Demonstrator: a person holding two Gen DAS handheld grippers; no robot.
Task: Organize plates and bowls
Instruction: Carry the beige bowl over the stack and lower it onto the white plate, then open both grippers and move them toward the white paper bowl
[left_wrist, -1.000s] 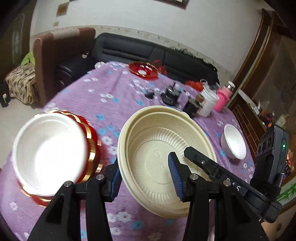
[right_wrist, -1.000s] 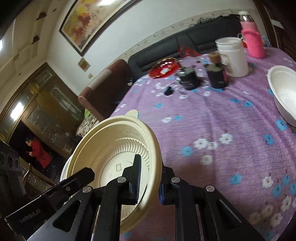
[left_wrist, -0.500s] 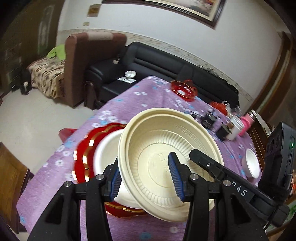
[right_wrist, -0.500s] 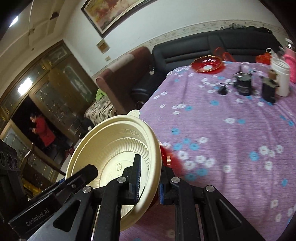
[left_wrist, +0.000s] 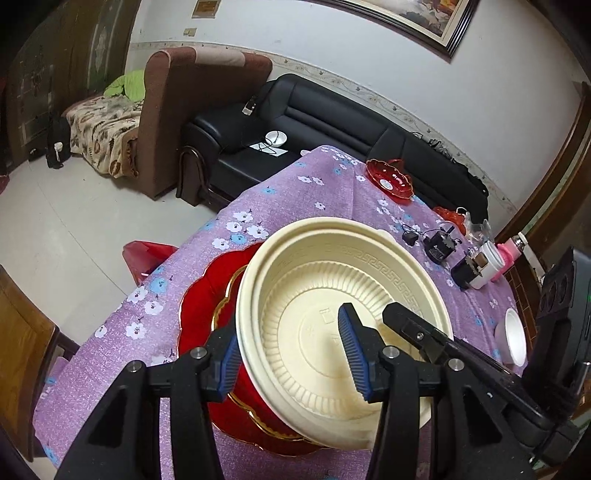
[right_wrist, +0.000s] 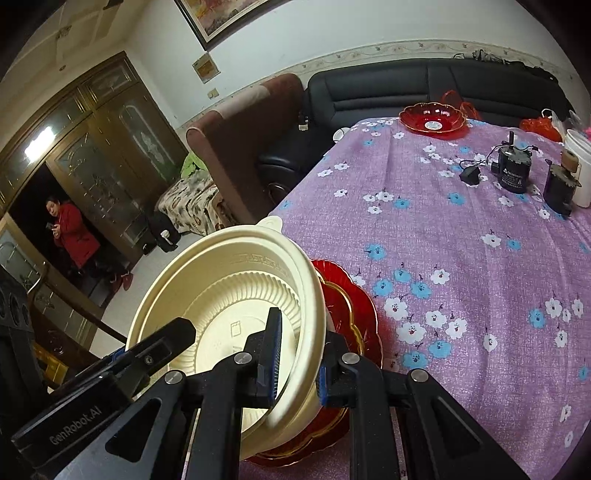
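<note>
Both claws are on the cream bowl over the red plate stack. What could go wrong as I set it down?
1. The left claw is opening with the cream bowl rim between its fingers, so the tilted bowl hangs mostly on the right claw, shut on the opposite rim; it may swing or slip.
2. The red plate sits near the table edge; a hard landing could nudge the stack off.

Both wrist views look steeply down, close over the shared cream bowl (left_wrist: 343, 332) (right_wrist: 229, 306), from opposite sides.
</note>
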